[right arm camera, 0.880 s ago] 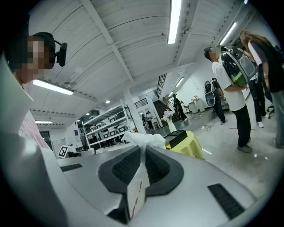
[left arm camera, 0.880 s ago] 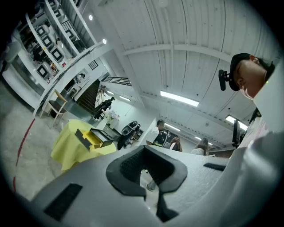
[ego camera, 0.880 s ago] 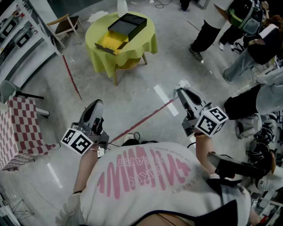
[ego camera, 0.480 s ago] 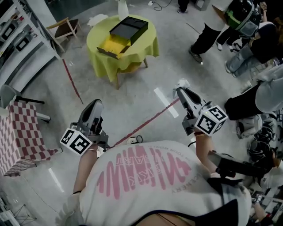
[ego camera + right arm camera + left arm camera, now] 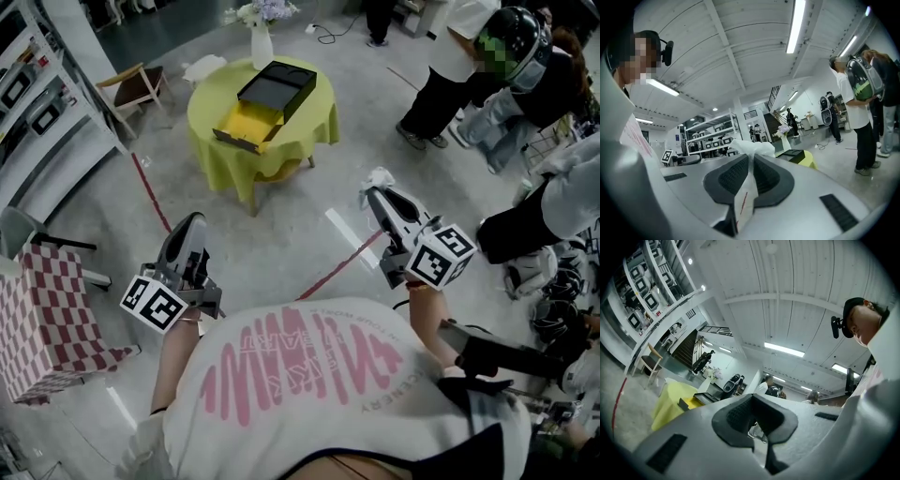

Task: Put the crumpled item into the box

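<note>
Right tool [image 5: 373,195] pinches the crumpled white item [image 5: 380,176]. Left tool [image 5: 191,221] is closed, empty. Open box [image 5: 274,92] lies far, on the surface [image 5: 217,141].

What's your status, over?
Right gripper shut on crumpled white item. Left gripper shut, empty. Box open on yellow table ahead, not reached. People standing off right.

A round table [image 5: 309,117] draped in a yellow-green cloth [image 5: 217,150] stands on the grey polished floor [image 5: 272,234]. On the cloth lies a black box [image 5: 277,89], open, with its yellow inner part [image 5: 246,122] drawn out toward the table's edge. A white vase [image 5: 262,47] of flowers stands at the far rim. Red tape lines [image 5: 150,192] and a white strip [image 5: 342,225] mark the floor.
</note>
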Motion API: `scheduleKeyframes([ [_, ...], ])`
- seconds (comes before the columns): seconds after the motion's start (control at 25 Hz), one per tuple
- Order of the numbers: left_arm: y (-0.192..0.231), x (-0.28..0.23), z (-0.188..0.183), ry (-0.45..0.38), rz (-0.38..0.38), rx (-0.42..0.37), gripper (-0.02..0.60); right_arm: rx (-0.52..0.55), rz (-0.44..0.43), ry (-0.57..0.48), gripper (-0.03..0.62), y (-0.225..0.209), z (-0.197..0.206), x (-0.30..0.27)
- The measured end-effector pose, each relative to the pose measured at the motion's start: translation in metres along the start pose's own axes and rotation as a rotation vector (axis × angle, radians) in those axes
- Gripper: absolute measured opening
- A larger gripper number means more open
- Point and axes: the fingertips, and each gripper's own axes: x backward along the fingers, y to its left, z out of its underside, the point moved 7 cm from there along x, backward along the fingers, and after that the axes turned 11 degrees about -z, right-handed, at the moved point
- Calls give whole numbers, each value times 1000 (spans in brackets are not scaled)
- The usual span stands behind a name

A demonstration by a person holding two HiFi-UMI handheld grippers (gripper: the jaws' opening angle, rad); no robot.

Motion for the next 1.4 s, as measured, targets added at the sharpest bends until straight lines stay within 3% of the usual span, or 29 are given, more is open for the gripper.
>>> scheduleKeyframes([
  [0.24, 24, -11, -7, 19, 32, 7, 8, -1, 44, -7, 31, 1, 9, -15],
  [0.6, 39, -13, 1, 57, 32, 22, 8, -7, 25, 66, 31, 8, 25, -40],
  [0.84, 50, -21, 20, 146, -15, -55, 8, -47, 16, 106, 31, -10, 38, -58],
  [1.04, 64, -34, 18, 88, -24, 15, 8, -51, -33, 128, 31, -29, 41, -83],
  [1.4, 90, -75, 4, 56, -61, -3, 8, -42, -94, 139, 31, -81, 33, -149],
])
